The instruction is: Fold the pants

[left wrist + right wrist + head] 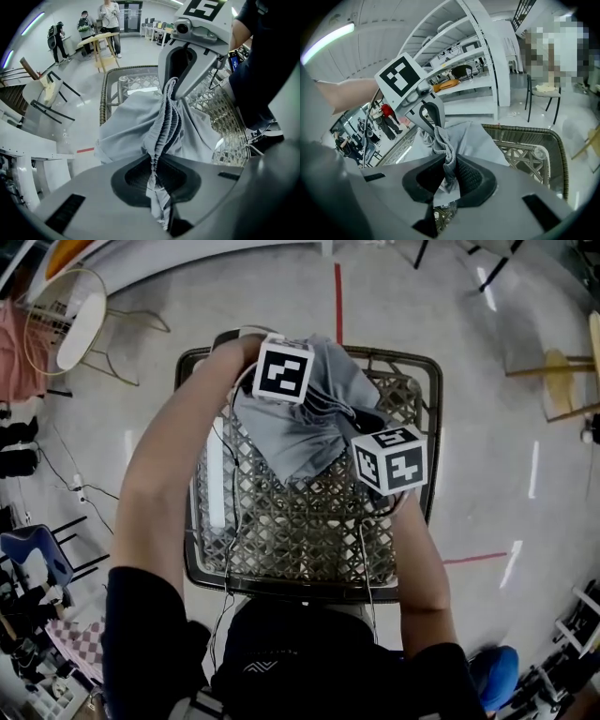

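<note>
Grey pants [305, 432] hang bunched over the far half of a wicker-topped table [309, 531]. My left gripper [281, 371] is shut on the gathered elastic waistband [161, 136], which runs pleated between its jaws. My right gripper [389, 460] is shut on another part of the same waistband [446, 159]. In the left gripper view the right gripper [190, 61] stands just beyond, pinching the band's far end. In the right gripper view the left gripper [424, 110] holds the cloth close ahead. The fabric [126, 126] drapes down from both grips onto the table.
The table has a dark metal rim [192, 521] and woven lattice top. Chairs [80, 320] stand at the far left, a blue chair [37, 554] at the near left. Red floor tape [338, 296] runs beyond the table. People [110, 18] stand far off by a wooden table.
</note>
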A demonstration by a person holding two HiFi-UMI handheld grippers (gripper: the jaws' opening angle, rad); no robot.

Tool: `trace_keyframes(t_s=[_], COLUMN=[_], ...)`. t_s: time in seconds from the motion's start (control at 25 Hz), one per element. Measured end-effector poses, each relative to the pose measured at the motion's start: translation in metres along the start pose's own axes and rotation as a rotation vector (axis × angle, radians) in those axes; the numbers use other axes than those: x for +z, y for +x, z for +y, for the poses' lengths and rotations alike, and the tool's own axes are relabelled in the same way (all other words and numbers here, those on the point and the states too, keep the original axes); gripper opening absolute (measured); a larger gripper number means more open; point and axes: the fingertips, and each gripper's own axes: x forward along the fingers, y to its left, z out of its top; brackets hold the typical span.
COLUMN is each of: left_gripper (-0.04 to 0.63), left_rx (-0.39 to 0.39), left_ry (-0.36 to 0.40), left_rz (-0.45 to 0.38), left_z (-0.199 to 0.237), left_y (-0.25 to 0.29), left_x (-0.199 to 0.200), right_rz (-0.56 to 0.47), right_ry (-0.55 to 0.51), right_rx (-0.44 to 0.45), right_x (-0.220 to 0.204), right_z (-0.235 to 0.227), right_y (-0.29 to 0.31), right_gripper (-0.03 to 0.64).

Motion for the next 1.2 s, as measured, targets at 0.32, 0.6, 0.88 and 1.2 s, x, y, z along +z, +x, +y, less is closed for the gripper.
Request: trace_keyframes(t_s=[0.32,0.6,0.88,1.2], left_gripper=[0.036,0.037,0.041,0.041], left_rx=[-0.102,-0.106,-0.033,0.084], left_ry=[-0.065,-0.074,-0.053,-0.048], left_rz=[0.059,0.072,-0.022,-0.073], left_z=[-0.002,0.004,0.015,0.031], left_y=[0.001,0.006,0.009,0.004], left_x=[-0.005,-0.009,0.001,0.005], right_rz=[-0.011,-0.017,-0.014,-0.017], right_ry=[0.034,0.063,0.088,0.116], right_rx=[-0.049,-0.066,-0.082,-0.097], right_x=[0.004,0.001,-0.001,-0.002], right_z=[-0.016,-0.030,-0.035,-0.040], right_y=[0.001,0.008,0.012,0.012], right_gripper=[0.067,0.067,0.069,0.069])
